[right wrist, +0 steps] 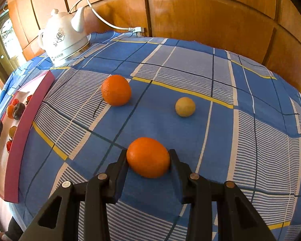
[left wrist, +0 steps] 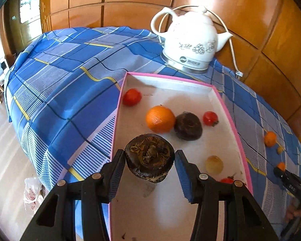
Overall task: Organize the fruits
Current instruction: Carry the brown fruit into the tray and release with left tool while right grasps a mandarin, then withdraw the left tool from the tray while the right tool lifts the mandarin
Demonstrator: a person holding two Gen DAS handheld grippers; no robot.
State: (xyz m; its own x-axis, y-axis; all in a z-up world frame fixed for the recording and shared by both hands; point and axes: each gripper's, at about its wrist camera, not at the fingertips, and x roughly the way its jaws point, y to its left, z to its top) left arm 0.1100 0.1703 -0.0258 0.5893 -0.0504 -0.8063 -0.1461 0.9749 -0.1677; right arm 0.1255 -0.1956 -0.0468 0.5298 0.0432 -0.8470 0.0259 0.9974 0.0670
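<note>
Left wrist view: your left gripper (left wrist: 149, 161) has a dark, fibrous-topped fruit (left wrist: 149, 157) between its jaws, above the near part of the pink-rimmed box (left wrist: 228, 108). The left pad looks pressed to the fruit; on the right a sliver of gap seems to show, so whether the grip is firm or already slackening I can't tell. Treat it as held. Lower it to a bare patch of the box floor before you let go. The open white area just below the fruit looks safest, well apart from the orange (left wrist: 160, 118), the other dark fruit (left wrist: 188, 126), the small red fruits (left wrist: 131, 97) and the pale fruit (left wrist: 214, 164). Open the jaws only when the fruit rests on the floor, or it may roll into its neighbours. The kettle (left wrist: 192, 42) stands beyond the box, out of your way.

Right wrist view: your right gripper (right wrist: 148, 158) is partly closed around an orange (right wrist: 148, 157) sitting on the checked cloth (right wrist: 190, 76) of the tabletop, both jaws against its sides. It looks gripped. Squeeze no harder than needed; the skin will slip less if you lift straight up. Then carry it left over the box's pink wall (right wrist: 20, 140). A second orange (right wrist: 116, 90) and a pale round fruit (right wrist: 185, 106) remain on the cloth, apart from each other.
</note>
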